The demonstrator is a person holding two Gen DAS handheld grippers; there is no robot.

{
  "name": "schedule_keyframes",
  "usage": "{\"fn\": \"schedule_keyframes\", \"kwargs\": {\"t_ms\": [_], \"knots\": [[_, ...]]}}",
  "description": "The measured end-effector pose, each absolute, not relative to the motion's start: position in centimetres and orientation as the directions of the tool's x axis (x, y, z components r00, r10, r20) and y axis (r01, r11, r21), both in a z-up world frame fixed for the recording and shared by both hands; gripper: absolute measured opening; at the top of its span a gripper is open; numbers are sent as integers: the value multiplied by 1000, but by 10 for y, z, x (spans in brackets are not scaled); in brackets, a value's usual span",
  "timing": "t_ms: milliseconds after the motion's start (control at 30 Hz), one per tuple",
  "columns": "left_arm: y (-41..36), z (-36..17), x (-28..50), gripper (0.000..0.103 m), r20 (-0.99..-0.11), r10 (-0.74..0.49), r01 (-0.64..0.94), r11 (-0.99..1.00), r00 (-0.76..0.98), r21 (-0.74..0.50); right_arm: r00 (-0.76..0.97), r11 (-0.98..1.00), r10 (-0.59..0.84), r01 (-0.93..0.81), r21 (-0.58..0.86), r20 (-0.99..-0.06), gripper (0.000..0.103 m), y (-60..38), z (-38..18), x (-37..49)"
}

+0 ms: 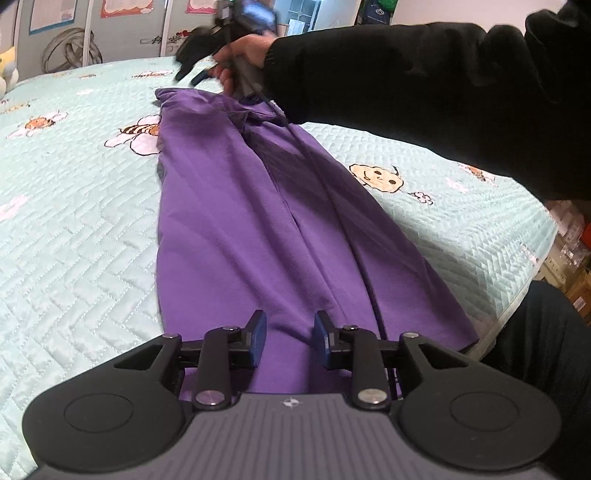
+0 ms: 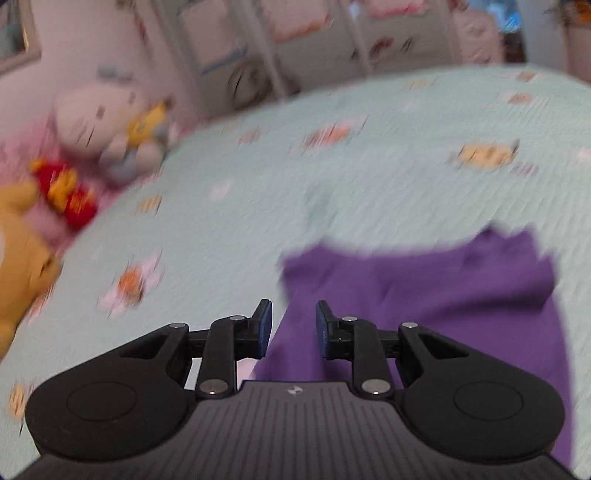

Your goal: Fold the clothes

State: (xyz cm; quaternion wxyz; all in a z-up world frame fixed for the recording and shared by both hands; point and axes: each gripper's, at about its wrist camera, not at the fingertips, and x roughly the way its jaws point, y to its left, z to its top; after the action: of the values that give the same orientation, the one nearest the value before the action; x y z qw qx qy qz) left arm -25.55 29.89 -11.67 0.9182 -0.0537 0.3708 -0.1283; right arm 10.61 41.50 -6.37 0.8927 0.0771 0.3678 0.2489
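A purple garment (image 1: 251, 221) lies stretched out lengthwise on the pale green quilted bed (image 1: 74, 229). My left gripper (image 1: 290, 338) is open and empty just above the garment's near end. My right gripper (image 1: 195, 74) shows in the left wrist view at the garment's far end, held in a hand with a black sleeve. In the blurred right wrist view, my right gripper (image 2: 294, 328) is open and empty above the left edge of the garment's far end (image 2: 443, 295).
Plush toys (image 2: 92, 125) sit at the bed's far left side. A black cable (image 1: 354, 258) runs across the garment. Panels with posters (image 1: 125, 22) stand behind the bed. The bed's right edge (image 1: 532, 273) borders boxes on the floor.
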Motion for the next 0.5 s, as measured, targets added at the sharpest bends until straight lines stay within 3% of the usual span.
{"fn": "schedule_keyframes", "kwargs": {"t_ms": [67, 133, 167, 200, 267, 333, 400, 500], "knots": [[297, -116, -256, 30, -670, -276, 201, 961, 689, -189, 578, 888, 447, -382, 257, -682, 23, 433, -77, 120], [295, -112, -259, 30, -671, -271, 206, 962, 690, -177, 620, 934, 319, -333, 128, -717, 0, 443, -86, 144], [295, -110, -260, 30, -671, -268, 208, 963, 691, -171, 665, 956, 247, -287, 64, -705, 0, 441, -81, 146], [297, -108, -262, 30, -665, -274, 208, 962, 695, -178, 691, 960, 249, -267, 80, -678, 5, 435, -72, 141], [300, -106, -268, 31, -654, -281, 205, 960, 703, -192, 667, 909, 405, -369, 195, -625, 11, 419, -50, 108], [302, -105, -272, 31, -648, -281, 200, 960, 708, -198, 661, 895, 422, -414, 167, -621, 43, 399, -40, 55], [305, -103, -277, 31, -642, -282, 195, 959, 713, -204, 656, 881, 432, -455, 133, -619, 50, 379, -30, 1], [303, -97, -284, 31, -632, -266, 185, 964, 728, -192, 568, 859, 494, -439, 266, -658, 50, 339, -42, -57]]}}
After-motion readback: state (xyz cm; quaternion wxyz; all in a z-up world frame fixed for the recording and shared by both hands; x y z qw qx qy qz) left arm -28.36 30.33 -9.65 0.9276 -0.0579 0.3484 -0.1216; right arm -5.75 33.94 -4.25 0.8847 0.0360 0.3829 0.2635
